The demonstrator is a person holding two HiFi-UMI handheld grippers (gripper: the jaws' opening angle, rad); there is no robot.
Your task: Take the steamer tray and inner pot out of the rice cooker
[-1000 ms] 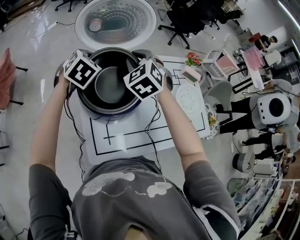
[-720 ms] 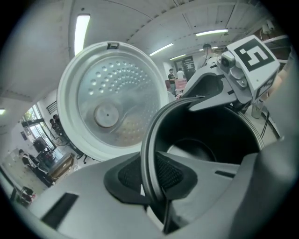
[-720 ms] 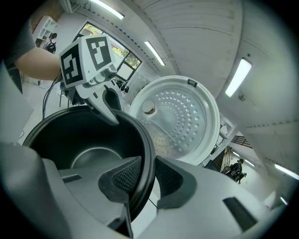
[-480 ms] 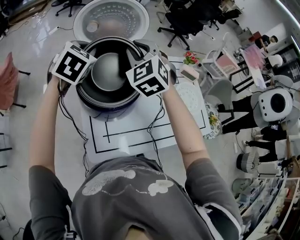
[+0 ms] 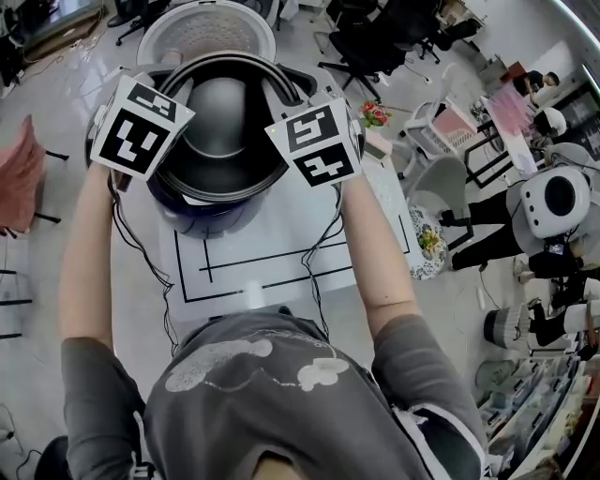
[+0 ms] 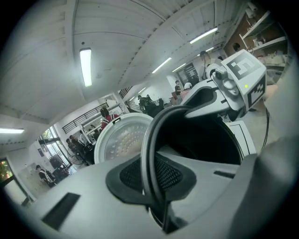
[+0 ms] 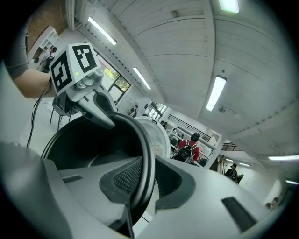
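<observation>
The dark inner pot (image 5: 220, 131) hangs above the rice cooker body (image 5: 202, 214), held by its rim on both sides. My left gripper (image 5: 161, 120) is shut on the pot's left rim (image 6: 149, 140). My right gripper (image 5: 283, 124) is shut on the right rim (image 7: 147, 158). Both pairs of jaws have just been closing, with the thin rim between the pads. Each gripper view shows the other gripper across the pot: the right gripper (image 6: 205, 100) and the left gripper (image 7: 100, 114). The cooker's white lid (image 5: 202, 26) stands open behind. I see no steamer tray.
The cooker sits on a white mat with black lines (image 5: 272, 262) on the table. A small flower pot (image 5: 375, 114) stands at the table's right back corner. Office chairs (image 5: 375, 47), a white robot (image 5: 553, 202) and people stand on the floor around.
Both grippers have risen together with the inner pot in them. The pot has come up out of the cooker body and looks larger and nearer the camera.
</observation>
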